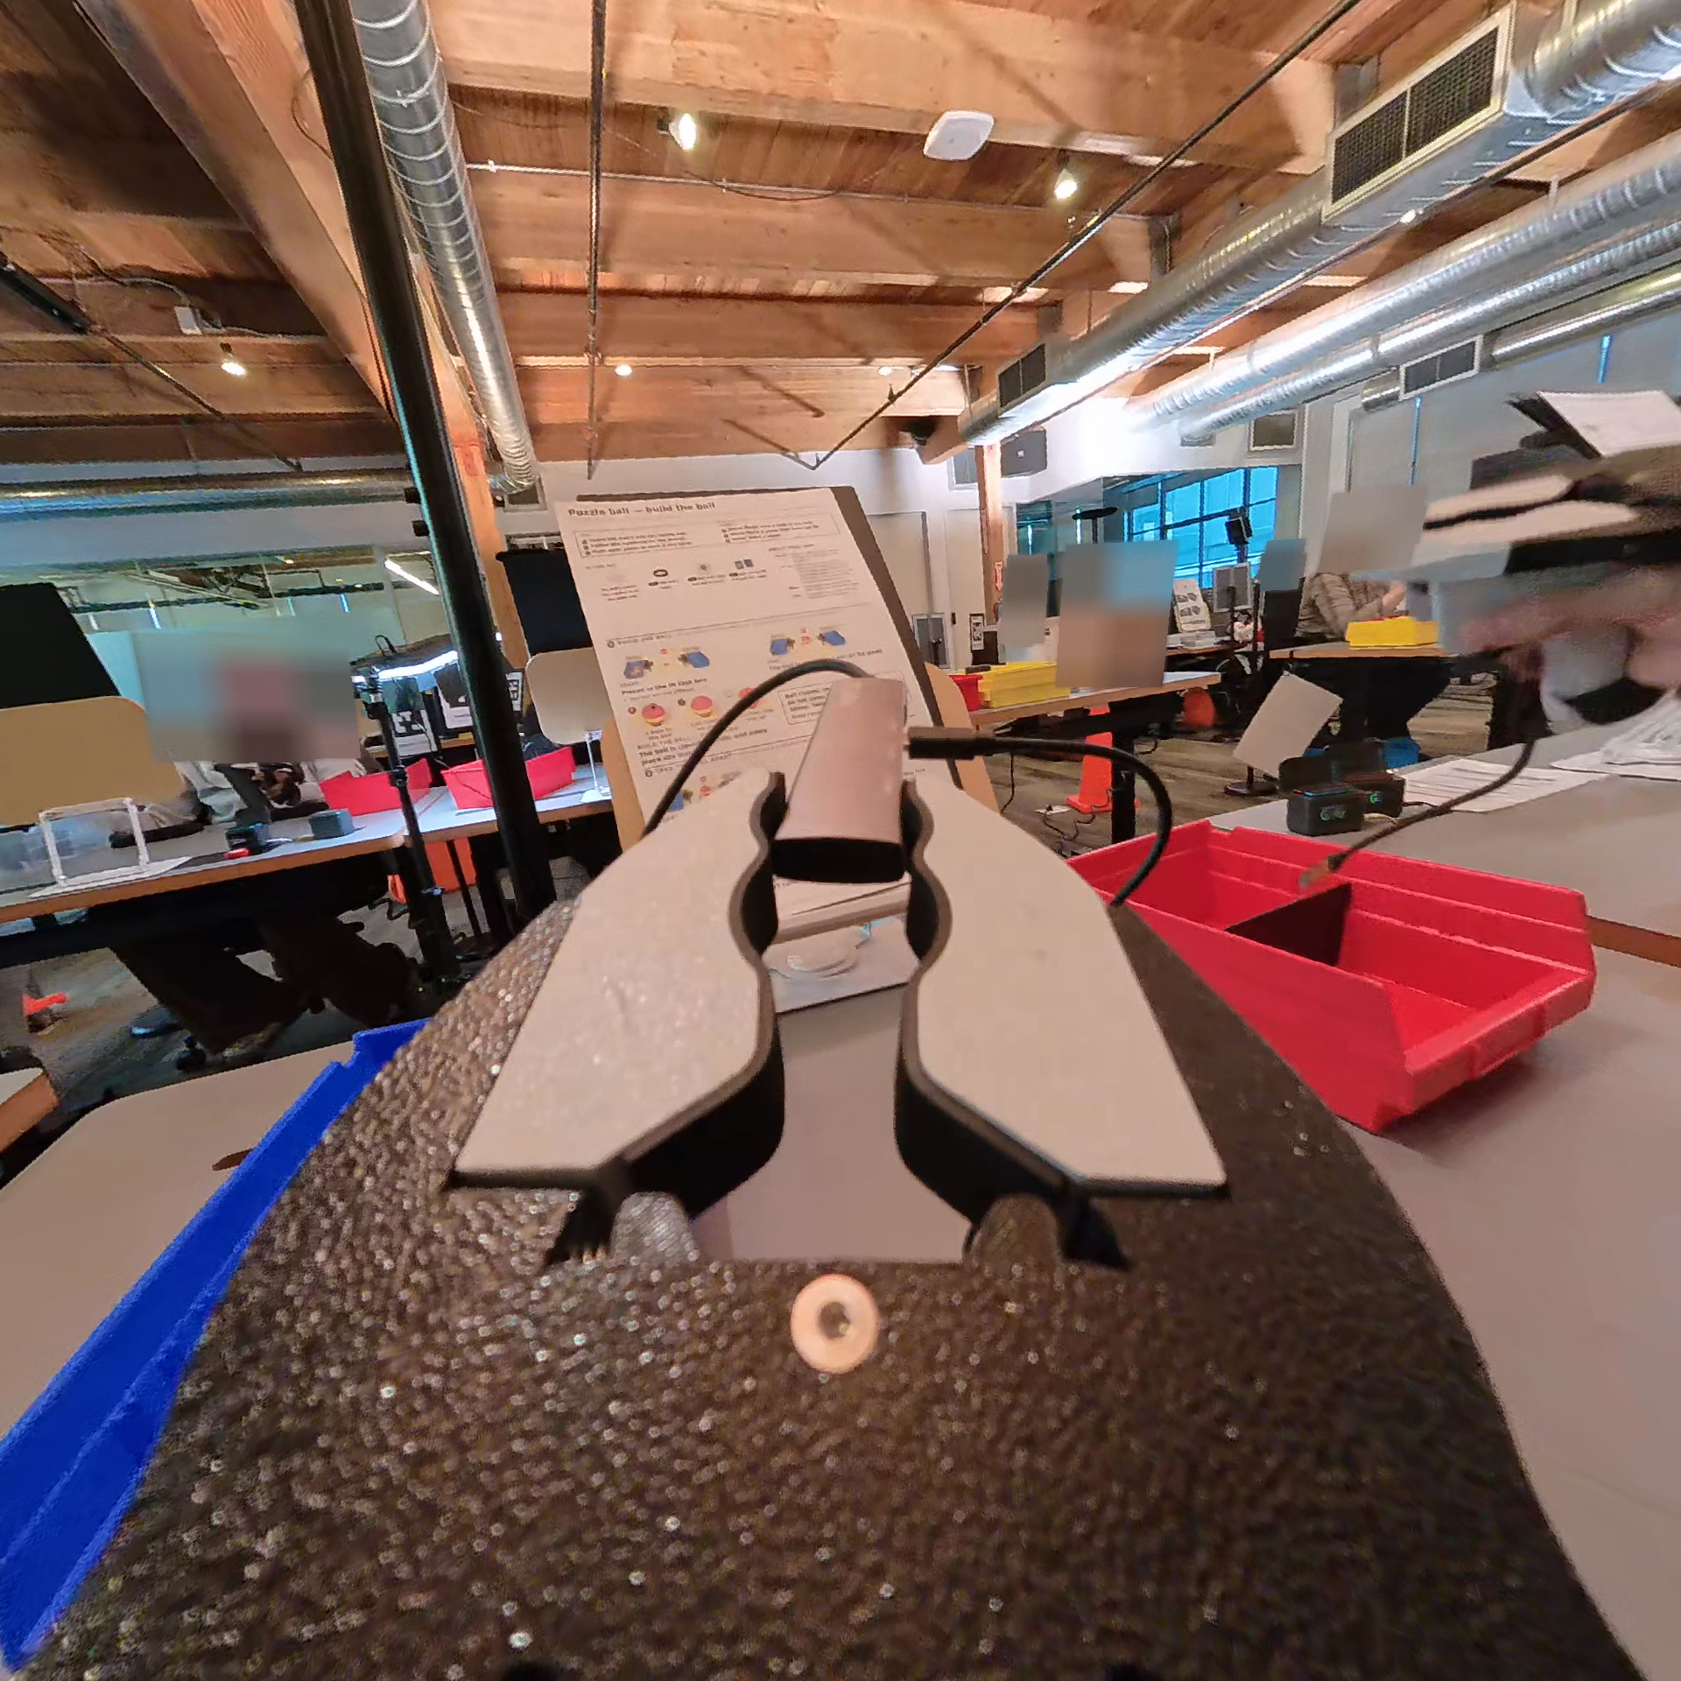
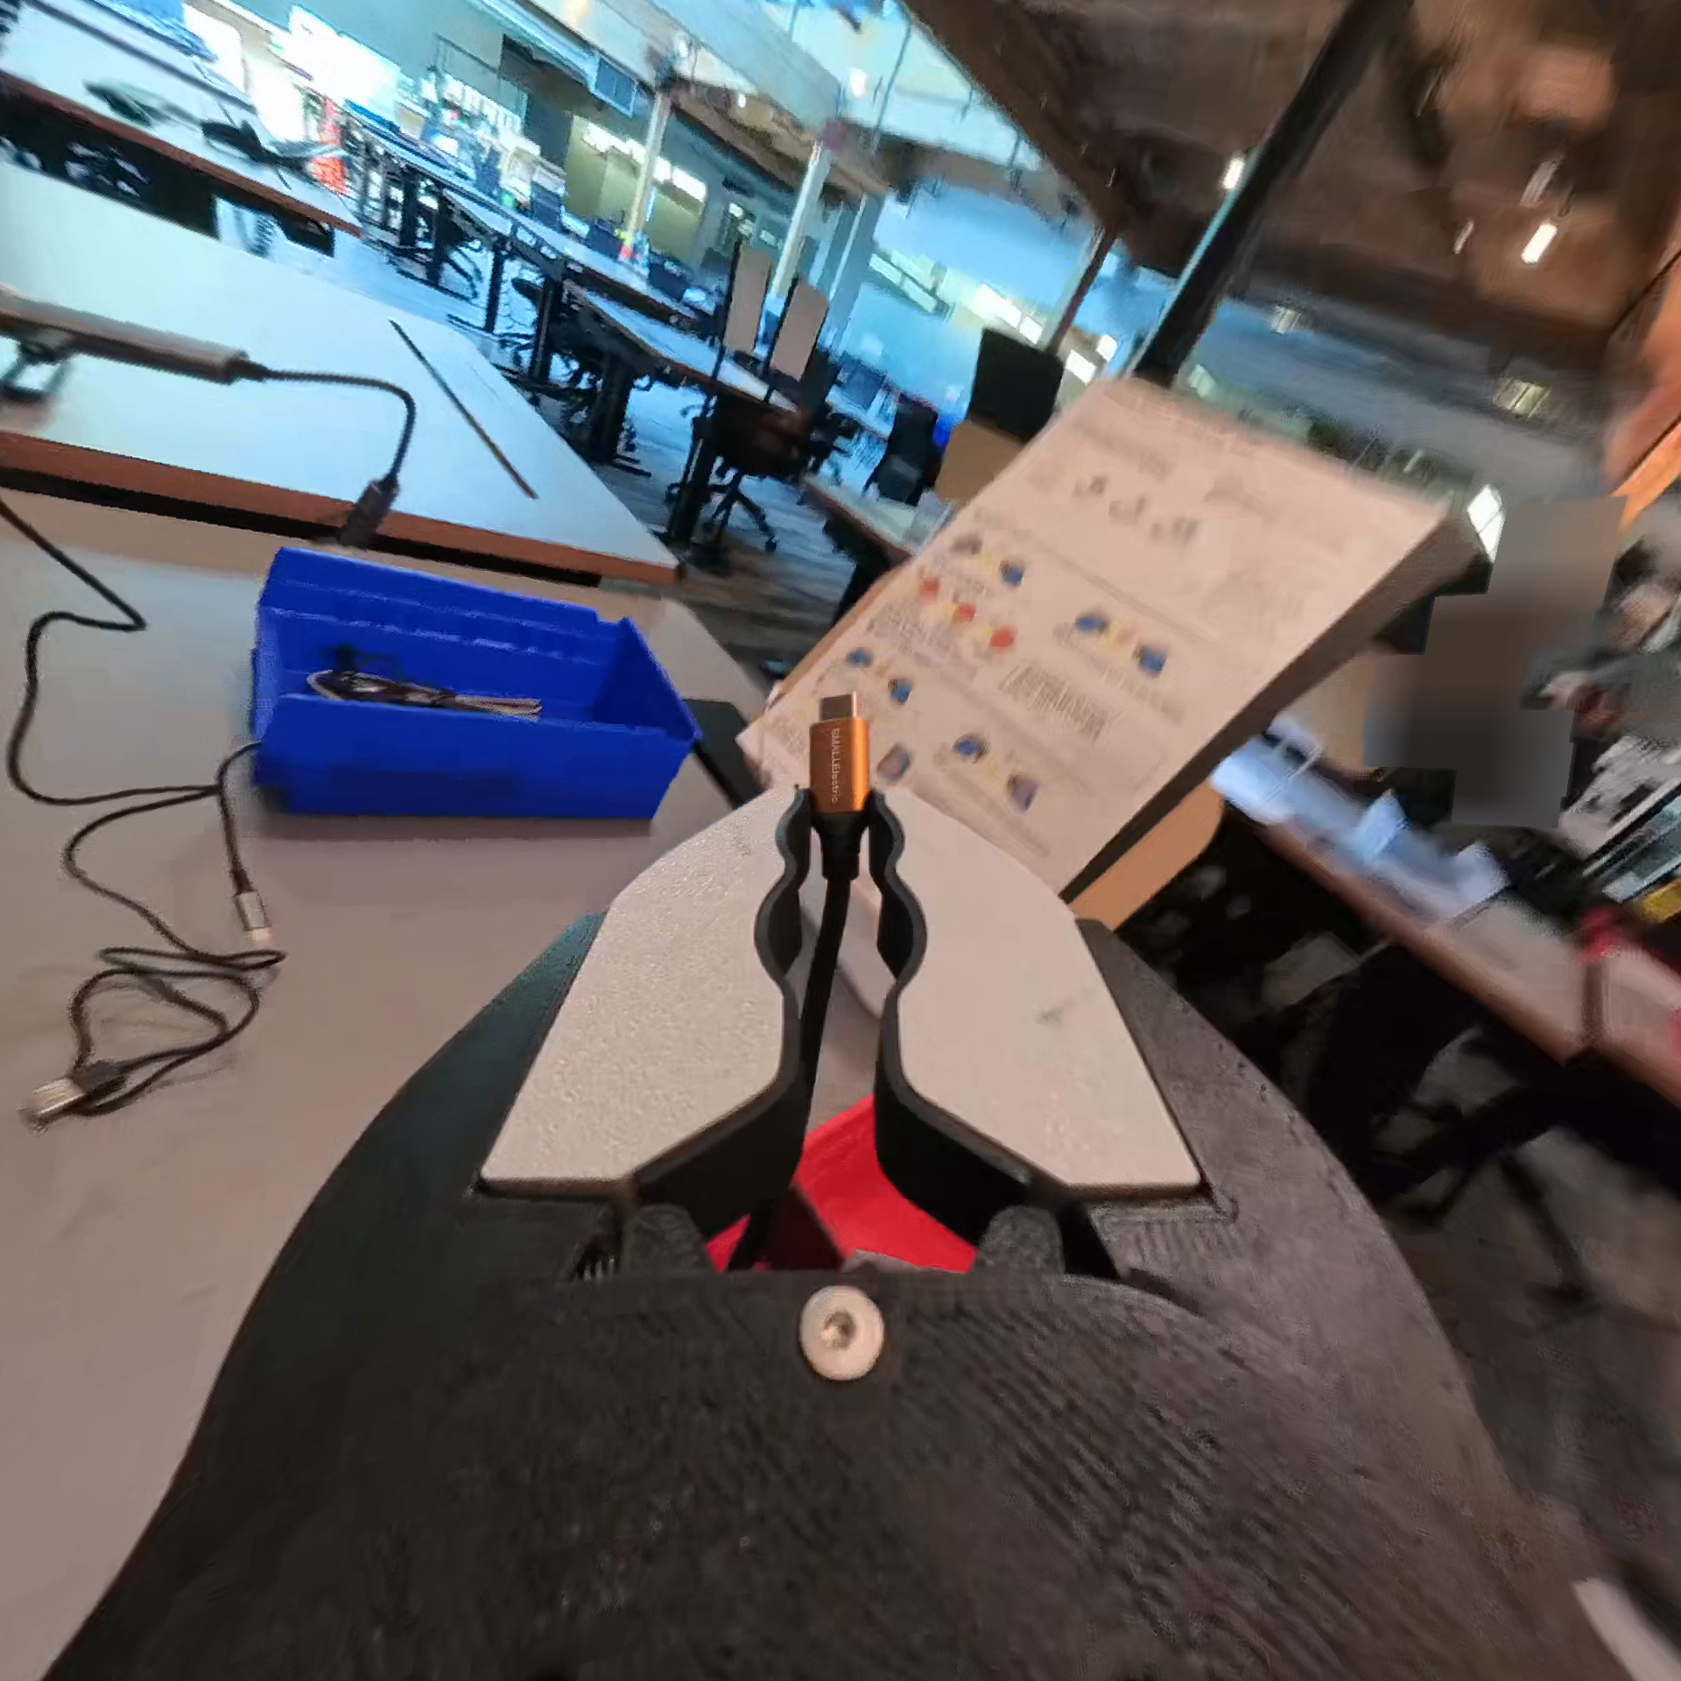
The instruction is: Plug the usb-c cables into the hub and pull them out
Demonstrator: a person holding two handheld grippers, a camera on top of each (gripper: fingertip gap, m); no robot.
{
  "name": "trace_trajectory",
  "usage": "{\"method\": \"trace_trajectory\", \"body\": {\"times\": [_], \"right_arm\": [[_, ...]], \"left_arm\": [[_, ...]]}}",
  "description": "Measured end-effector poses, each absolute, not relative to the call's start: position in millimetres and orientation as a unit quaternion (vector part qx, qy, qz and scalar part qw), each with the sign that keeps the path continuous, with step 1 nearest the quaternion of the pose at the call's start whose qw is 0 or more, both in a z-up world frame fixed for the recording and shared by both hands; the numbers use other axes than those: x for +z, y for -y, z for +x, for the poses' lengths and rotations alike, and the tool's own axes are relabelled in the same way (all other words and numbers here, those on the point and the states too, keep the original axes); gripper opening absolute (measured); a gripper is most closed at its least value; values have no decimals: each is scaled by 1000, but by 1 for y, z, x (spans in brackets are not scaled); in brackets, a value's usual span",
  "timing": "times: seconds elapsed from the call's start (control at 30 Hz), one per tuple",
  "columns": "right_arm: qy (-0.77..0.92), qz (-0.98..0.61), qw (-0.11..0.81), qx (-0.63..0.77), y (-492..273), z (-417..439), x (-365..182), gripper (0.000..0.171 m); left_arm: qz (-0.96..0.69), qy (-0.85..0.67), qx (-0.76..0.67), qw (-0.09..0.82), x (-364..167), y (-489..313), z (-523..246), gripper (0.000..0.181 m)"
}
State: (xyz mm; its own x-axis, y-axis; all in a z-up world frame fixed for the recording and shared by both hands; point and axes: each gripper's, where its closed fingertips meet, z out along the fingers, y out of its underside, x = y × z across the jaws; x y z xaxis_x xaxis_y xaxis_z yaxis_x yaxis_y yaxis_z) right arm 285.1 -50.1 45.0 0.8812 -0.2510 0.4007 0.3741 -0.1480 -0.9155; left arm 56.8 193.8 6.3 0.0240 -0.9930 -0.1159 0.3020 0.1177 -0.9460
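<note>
The left tool [image 1: 839, 823] clamps a slim grey metal hub [image 1: 850, 769] with a black cable [image 1: 1092, 755] plugged in; the right tool [image 2: 837, 810] pinches an orange-sleeved USB-C plug [image 2: 838, 759].

Both views are brightly and evenly lit. In the left wrist view, light is given by small ceiling spotlights [image 1: 684, 130] at 12 o'clock and by daylight from windows [image 1: 1201, 509] at 2 o'clock; only soft shadows are cast. Straight lines are bowed towards the edges by the wide-angle lens. The right tool [image 1: 1546, 537], seen at 3 o'clock, is smeared by motion. The right wrist view is blurred throughout, most strongly at 3 o'clock, and the instruction board [image 2: 1092, 637] is rendered soft.
</note>
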Motion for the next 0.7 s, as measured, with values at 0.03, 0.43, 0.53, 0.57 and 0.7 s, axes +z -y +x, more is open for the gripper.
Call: {"method": "trace_trajectory", "body": {"times": [0.03, 0.43, 0.53, 0.57, 0.7], "right_arm": [[24, -733, 645, -212, 51, 295, 28, 12], [-24, -812, 574, -101, 56, 315, -97, 12], [-11, -794, 605, -59, 55, 294, -78, 12], [-4, -784, 618, -60, 57, 291, -69, 12], [-18, -726, 678, -114, 79, 297, -21, 12]], "left_arm": [[-388, -446, -538, 601, 6, -193, 57, 24], [-390, -459, -542, 587, -2, -187, 64, 24], [-389, -462, -541, 585, -3, -185, 64, 24], [-389, -462, -542, 585, -3, -185, 64, 24], [-388, -460, -546, 583, -2, -186, 63, 23]]}}
